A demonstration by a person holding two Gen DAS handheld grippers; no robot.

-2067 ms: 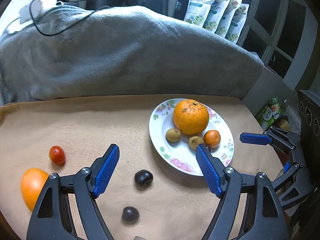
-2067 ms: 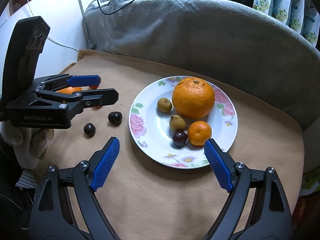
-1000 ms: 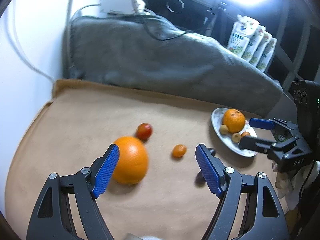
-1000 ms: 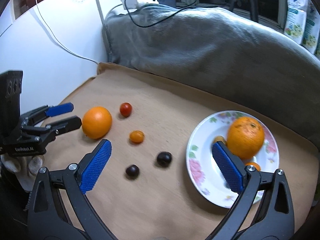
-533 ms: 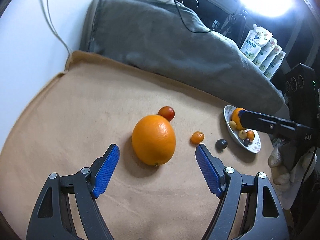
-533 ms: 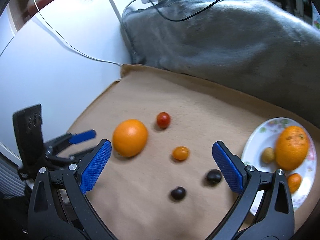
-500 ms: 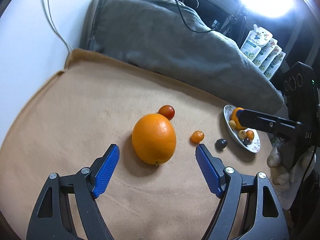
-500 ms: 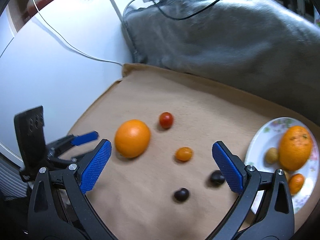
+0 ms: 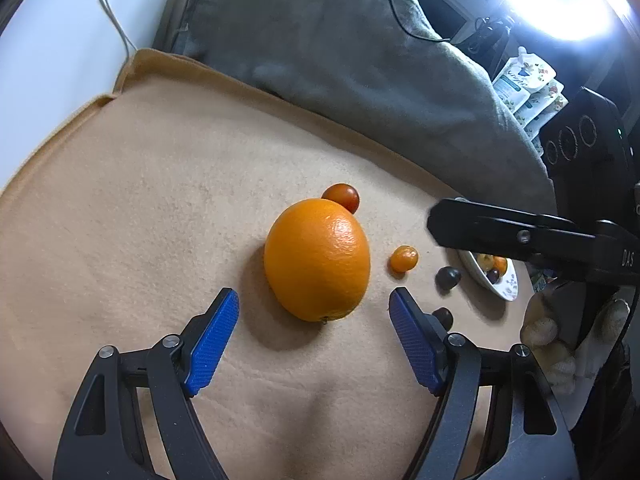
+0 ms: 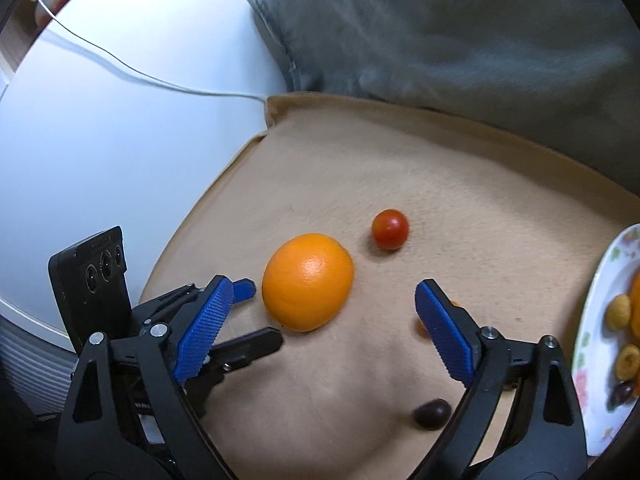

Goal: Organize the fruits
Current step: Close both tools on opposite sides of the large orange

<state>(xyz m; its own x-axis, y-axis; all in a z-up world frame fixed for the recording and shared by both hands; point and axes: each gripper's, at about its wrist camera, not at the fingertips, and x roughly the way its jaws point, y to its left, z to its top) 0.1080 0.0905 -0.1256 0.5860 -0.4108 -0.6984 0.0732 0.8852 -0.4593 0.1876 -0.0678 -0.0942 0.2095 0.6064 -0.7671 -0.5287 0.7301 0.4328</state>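
Tan cloth covers your surface, with a grey blanket bunched along its far edge. Your left tool is spread wide and empty, its blue pads either side of the large orange without touching it. Your right tool is also wide open, holding nothing. A cherry tomato lies just beyond the orange, a small orange fruit beside it, two dark fruits nearer the floral plate.

Bright orange, red tomato behind it, on tan cloth; floral white plate; grey blanket; blue gripper pads.
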